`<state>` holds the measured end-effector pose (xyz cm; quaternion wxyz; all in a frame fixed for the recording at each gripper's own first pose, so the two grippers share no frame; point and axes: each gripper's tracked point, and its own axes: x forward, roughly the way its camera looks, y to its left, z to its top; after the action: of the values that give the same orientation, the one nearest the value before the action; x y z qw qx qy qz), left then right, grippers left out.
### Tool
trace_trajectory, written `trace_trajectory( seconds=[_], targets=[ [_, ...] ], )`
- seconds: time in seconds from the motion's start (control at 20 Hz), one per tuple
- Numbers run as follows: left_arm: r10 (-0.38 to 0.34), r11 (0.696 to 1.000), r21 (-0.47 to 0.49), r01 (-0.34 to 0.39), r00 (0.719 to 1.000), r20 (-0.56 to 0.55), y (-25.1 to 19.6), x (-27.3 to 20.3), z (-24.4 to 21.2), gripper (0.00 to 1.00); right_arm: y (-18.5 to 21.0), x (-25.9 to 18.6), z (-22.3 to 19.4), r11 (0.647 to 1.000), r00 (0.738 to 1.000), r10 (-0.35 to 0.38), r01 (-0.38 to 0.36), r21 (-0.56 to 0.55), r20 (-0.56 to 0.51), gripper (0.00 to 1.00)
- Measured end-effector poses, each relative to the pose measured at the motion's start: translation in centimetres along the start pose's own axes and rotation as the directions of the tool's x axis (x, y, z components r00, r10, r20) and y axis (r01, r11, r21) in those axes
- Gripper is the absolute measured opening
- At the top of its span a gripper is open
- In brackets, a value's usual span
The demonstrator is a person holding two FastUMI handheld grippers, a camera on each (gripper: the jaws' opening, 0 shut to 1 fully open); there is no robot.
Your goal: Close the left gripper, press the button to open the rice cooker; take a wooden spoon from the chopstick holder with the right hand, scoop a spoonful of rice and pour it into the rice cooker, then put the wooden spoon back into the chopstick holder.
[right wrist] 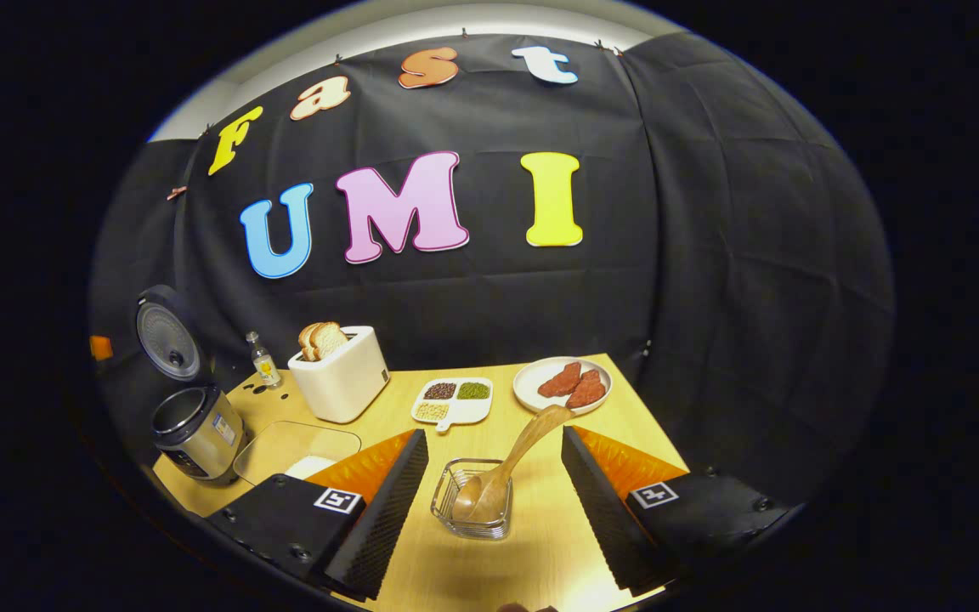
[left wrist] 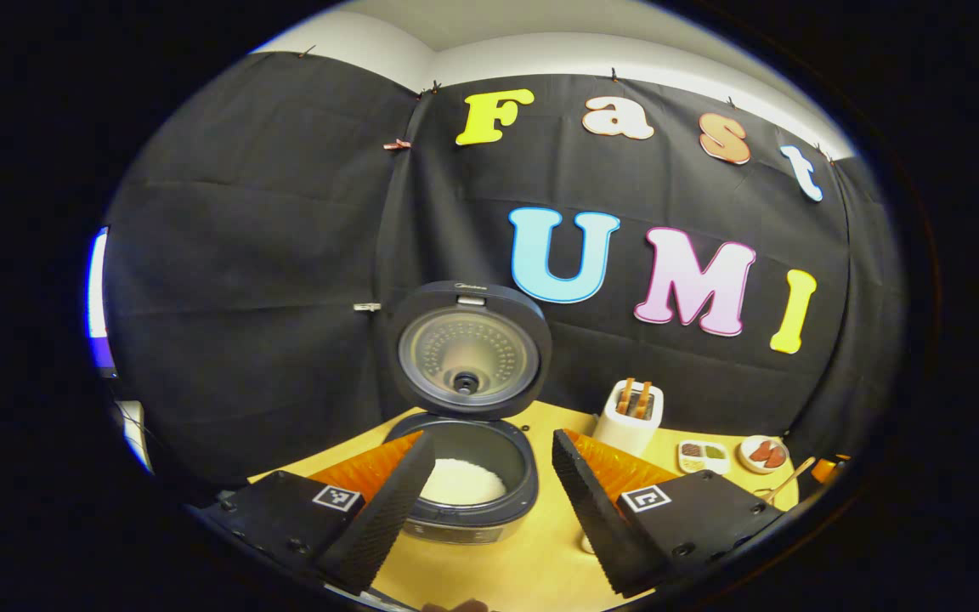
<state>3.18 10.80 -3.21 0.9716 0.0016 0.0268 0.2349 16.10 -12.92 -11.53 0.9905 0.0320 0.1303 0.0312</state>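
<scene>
Squarely between open jaws: wooden spoon (right wrist: 502, 463).

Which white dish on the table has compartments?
The white divided dish beside the white toaster: it holds separate grain portions. The round white plate holds red slices undivided.

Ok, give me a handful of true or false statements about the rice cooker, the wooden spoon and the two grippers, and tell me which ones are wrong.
1. The rice cooker has its lid up. True.
2. The rice cooker's pot is bare inside. False: white rice lies in it.
3. The wooden spoon stands in the chopstick holder, handle leaning toward the plate of red pieces. True.
4. The right gripper is shut on the wooden spoon. False: its jaws are open on either side of the holder.
5. The left gripper has its jaws shut. False: they are spread apart in front of the cooker.
</scene>
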Motion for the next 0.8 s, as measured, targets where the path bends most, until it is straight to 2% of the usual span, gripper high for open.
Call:
trace_trajectory(
  seconds=[0.25,0.55,0.6,0.65,0.8],
  targets=[
    [0.03,1.0,-0.004,-0.03,0.996,-0.085,0.9,-1.2,-3.7,0.96,-1.7,3.1,-2.2,0.999,0.996,-0.027,0.03,0.028,-0.082,0.99],
    [0.075,0.997,-0.01,-0.078,0.981,-0.178,1.8,-2.5,-8.0,0.96,-2.7,8.1,-6.4,0.996,0.972,-0.057,0.071,0.054,-0.227,0.99],
    [0.08,0.997,-0.007,-0.083,0.977,-0.195,1.8,-2.7,-8.5,0.96,-2.8,8.9,-6.9,0.995,0.968,-0.056,0.075,0.069,-0.245,0.99],
    [0.081,0.996,-0.008,-0.085,0.974,-0.212,1.7,-2.9,-8.9,0.96,-3.1,9.7,-7.4,0.993,0.964,-0.063,0.088,0.085,-0.26,0.93],
    [0.093,0.995,-0.006,-0.098,0.965,-0.244,1.5,-3.4,-9.9,0.95,-3.1,11.8,-8.4,0.979,0.954,-0.049,0.105,0.176,-0.296,0.99]
  ],
)
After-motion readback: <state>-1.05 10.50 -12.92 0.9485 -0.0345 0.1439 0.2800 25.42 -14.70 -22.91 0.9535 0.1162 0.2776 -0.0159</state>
